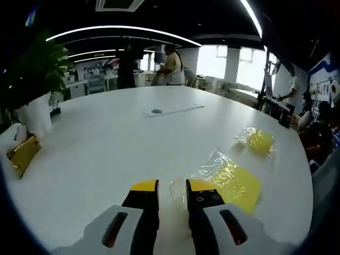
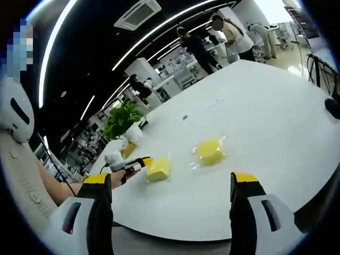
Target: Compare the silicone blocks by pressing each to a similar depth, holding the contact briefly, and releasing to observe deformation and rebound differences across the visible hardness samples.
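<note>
Closing left gripper (image 1: pixel 171 192) on small translucent block (image 1: pixel 177 188), jaws narrow, contact likely. Right gripper (image 2: pixel 172 186) wide open, empty, off tabletop (image 2: pixel 276 133) near edge. Flat yellow block (image 2: pixel 159 168), rounder yellow block (image 2: pixel 210 151) mid-tabletop in crinkly wrap: soft, light, slippery; press centre.

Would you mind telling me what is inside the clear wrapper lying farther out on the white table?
A yellow silicone block sits inside the clear wrapper, on the white table. Its underside is hidden, and its hardness marking cannot be seen.
</note>
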`<state>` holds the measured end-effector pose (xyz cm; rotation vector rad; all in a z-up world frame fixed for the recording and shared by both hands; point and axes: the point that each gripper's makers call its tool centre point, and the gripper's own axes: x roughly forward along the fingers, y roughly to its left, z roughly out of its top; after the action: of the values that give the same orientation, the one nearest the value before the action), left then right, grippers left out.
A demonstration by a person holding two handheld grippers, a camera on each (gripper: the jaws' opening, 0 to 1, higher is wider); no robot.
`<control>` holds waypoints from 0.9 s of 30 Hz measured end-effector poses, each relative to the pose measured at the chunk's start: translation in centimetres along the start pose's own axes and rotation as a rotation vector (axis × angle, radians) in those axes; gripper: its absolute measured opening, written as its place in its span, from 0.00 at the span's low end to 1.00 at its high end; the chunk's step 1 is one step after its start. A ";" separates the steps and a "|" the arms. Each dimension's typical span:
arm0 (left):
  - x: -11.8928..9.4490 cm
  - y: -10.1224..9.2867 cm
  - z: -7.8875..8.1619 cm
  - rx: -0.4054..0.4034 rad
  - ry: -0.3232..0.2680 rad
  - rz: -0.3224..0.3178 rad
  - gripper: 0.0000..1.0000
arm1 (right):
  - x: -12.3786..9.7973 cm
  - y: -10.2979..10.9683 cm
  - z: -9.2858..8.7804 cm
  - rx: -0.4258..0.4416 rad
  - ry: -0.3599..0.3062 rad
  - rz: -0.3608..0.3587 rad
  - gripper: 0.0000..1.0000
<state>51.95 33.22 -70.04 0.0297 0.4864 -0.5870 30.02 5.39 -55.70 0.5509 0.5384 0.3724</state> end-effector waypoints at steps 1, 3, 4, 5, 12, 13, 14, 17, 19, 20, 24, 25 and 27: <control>-0.2 0.1 0.2 -0.005 -0.002 0.010 0.24 | 0.0 0.1 0.0 0.001 -0.004 0.003 0.86; -0.5 0.2 0.4 -0.007 0.001 0.021 0.28 | 0.0 0.3 0.1 -0.001 -0.005 0.011 0.86; -0.7 0.3 0.5 -0.002 0.004 0.032 0.31 | 0.0 0.3 0.1 -0.002 -0.008 0.015 0.86; -1.1 0.5 0.8 0.003 0.000 0.048 0.34 | 0.0 0.4 0.1 -0.006 -0.008 0.017 0.86; -4.0 -0.1 3.0 -0.009 -0.050 0.071 0.45 | -0.1 1.3 0.3 -0.035 -0.009 0.062 0.86; -4.7 -0.4 3.4 -0.008 -0.058 0.074 0.47 | -0.1 1.4 0.4 -0.037 -0.016 0.072 0.86; -5.2 -0.7 3.7 -0.010 -0.064 0.074 0.49 | -0.2 1.6 0.5 -0.040 -0.020 0.079 0.86; -6.8 -1.8 4.7 -0.015 -0.086 0.074 0.53 | -0.3 2.1 0.6 -0.066 -0.020 0.104 0.86; -8.3 -3.1 5.6 -0.015 -0.103 0.064 0.54 | -0.4 2.5 0.7 -0.091 -0.019 0.124 0.86; -8.9 -3.5 5.9 -0.015 -0.108 0.063 0.54 | -0.5 2.8 0.9 -0.093 -0.028 0.139 0.86; -11.4 -4.9 7.4 -0.008 -0.152 0.088 0.54 | -0.9 3.5 1.0 -0.179 -0.014 0.175 0.86; -12.0 -5.1 7.7 -0.003 -0.161 0.098 0.54 | -0.9 3.7 1.0 -0.188 -0.016 0.184 0.86; -13.5 -5.7 8.3 -0.014 -0.175 0.117 0.55 | -1.3 4.1 1.1 -0.216 -0.016 0.206 0.86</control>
<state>42.67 34.20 -56.01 -0.0070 0.3165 -0.4670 28.90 7.61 -52.00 0.4010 0.4208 0.6135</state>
